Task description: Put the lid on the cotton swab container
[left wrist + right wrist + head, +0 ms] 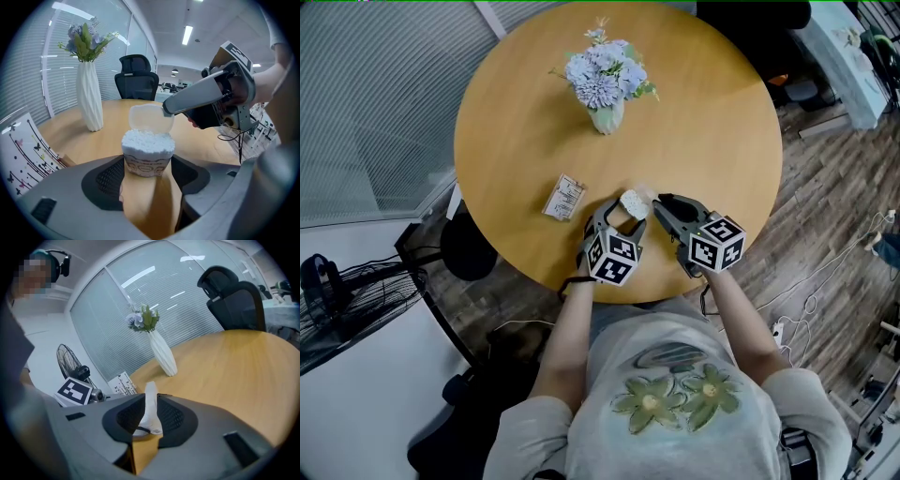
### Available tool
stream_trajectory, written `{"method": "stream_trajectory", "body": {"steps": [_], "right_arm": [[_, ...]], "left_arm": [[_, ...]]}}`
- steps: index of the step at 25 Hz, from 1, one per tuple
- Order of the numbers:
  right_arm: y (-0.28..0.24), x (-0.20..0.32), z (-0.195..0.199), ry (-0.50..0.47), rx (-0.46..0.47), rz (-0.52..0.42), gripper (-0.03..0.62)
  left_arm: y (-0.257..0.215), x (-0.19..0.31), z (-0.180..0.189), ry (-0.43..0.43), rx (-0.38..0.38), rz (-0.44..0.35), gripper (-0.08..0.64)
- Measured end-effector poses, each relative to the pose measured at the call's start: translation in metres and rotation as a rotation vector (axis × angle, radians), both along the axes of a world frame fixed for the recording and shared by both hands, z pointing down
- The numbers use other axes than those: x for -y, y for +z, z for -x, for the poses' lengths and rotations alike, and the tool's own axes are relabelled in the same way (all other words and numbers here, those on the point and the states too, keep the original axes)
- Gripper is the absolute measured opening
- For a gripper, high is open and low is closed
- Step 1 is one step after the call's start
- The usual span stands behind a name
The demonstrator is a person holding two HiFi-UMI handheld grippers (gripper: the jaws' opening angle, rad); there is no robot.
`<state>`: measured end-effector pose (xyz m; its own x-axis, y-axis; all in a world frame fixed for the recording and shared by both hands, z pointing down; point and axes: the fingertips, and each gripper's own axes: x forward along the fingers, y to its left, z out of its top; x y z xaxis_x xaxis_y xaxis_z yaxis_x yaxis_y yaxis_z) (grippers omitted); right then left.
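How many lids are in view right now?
1: the clear lid, pinched in the right gripper, beside the open cotton swab container that the left gripper holds. No other seen.

No print is legible, even on the cotton swab container (146,159).

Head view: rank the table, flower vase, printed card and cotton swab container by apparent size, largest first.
1. table
2. flower vase
3. printed card
4. cotton swab container, partly covered, so its rank below the card is unsure
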<state>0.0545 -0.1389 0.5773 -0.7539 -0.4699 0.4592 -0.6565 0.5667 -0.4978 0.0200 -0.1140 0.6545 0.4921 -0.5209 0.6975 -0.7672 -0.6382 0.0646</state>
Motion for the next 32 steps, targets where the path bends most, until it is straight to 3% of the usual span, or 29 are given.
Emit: {"method": "stream_trajectory", "body": {"steps": [11,32], "right_arm": [[0.000,-0.008,0.008,-0.037,-0.036,-0.046,0.095],[0.002,-0.017,0.017,-0.094,-0.067,-0.048,0.118]], "left_arm": [[0.001,0.000,0.001,0.010,-0.002,0.002,0.313],[0.002,0.000,0.000,0.012,0.002,-0.002,0.310]]}}
